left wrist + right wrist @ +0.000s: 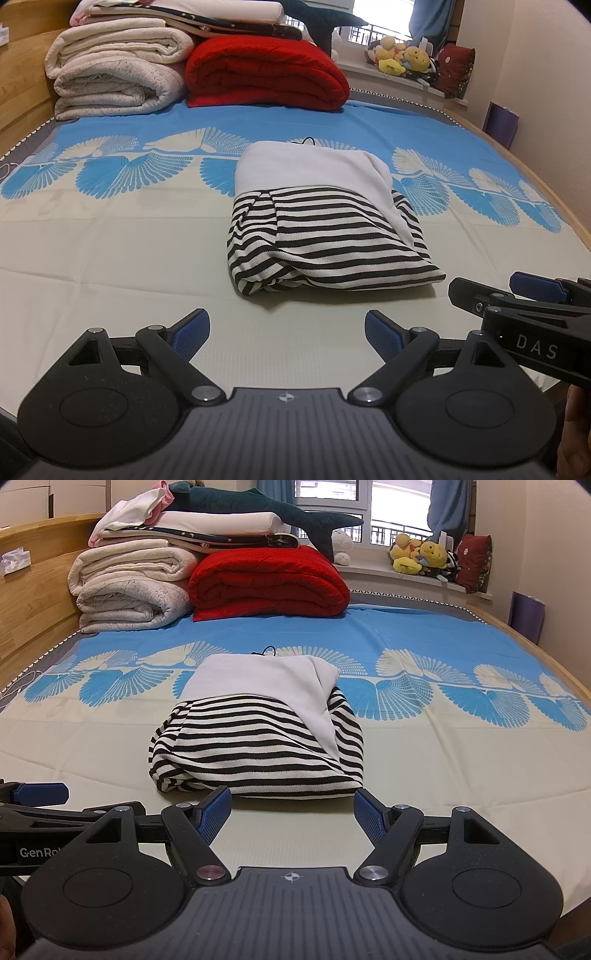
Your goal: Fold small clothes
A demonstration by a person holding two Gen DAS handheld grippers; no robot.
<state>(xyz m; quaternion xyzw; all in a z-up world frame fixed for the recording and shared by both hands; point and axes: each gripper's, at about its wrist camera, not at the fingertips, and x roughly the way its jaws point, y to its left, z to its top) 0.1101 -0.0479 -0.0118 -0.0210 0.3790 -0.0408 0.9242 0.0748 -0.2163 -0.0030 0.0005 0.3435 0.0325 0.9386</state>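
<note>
Both the left gripper (287, 330) and the right gripper (291, 812) stand wide apart with nothing between their blue pads, low over the cream and blue patterned bed sheet (110, 258). Just ahead of the right gripper, and ahead and slightly right of the left, lies the black-and-white striped knit garment with a white panel (255, 738), folded into a thick bundle. It looks soft, light and floppy; a pinch at a near corner or hem edge would likely hold best. No containers are in view.

Left wrist view: low over the bed sheet (110, 251), angled downward past the left gripper (287, 334); folded striped garment (325, 229) near ahead, slightly right. Right wrist view: same aim behind the right gripper (291, 812); garment just ahead. Shared: garment, red blanket (269, 583), window.
</note>
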